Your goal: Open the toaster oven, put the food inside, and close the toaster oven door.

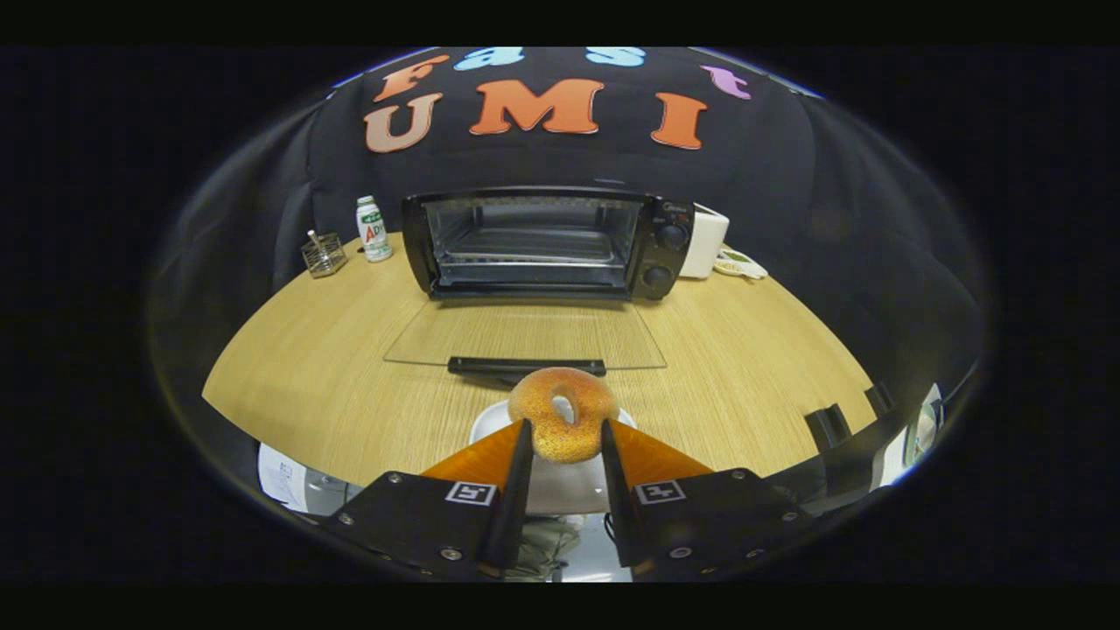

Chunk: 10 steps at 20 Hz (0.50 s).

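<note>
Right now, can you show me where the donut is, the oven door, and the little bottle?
donut (563, 426): gripper view, on its sugary ring, gripped between the fingers.
oven door (525, 336): gripper view, on the lowered glass pane.
bottle (374, 229): gripper view, on its body, beside the oven.

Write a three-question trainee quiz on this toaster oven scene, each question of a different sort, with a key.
1. True or false: the toaster oven door is shut.
2. What does the gripper hold between its fingers?
A. a bottle
B. a doughnut
C. a wire basket
3. Fill in: the white plate lies just below the doughnut, on the ____ table.

Key
1. False: the glass door lies folded down flat towards the gripper.
2. B: both fingers press on the doughnut's sides.
3. Wooden.
</note>
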### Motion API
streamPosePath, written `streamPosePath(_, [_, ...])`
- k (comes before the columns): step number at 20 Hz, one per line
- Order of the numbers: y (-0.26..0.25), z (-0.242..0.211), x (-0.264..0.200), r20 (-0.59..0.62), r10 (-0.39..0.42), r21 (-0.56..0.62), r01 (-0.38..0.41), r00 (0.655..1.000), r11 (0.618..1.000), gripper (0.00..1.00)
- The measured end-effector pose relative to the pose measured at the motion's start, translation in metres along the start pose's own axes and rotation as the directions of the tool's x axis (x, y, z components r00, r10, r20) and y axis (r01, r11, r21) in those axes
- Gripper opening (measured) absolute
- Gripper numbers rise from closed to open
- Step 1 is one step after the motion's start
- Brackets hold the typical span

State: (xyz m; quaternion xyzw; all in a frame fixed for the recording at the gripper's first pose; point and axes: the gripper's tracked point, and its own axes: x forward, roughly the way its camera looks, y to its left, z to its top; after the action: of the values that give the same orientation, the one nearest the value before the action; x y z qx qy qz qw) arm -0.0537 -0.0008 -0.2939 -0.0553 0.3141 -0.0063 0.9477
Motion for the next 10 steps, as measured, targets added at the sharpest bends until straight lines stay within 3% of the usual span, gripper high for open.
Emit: streamPosePath(10, [0.010, 0.080, 0.052, 0.082, 0.015, -0.015, -0.014, 0.997, 1.000, 0.43])
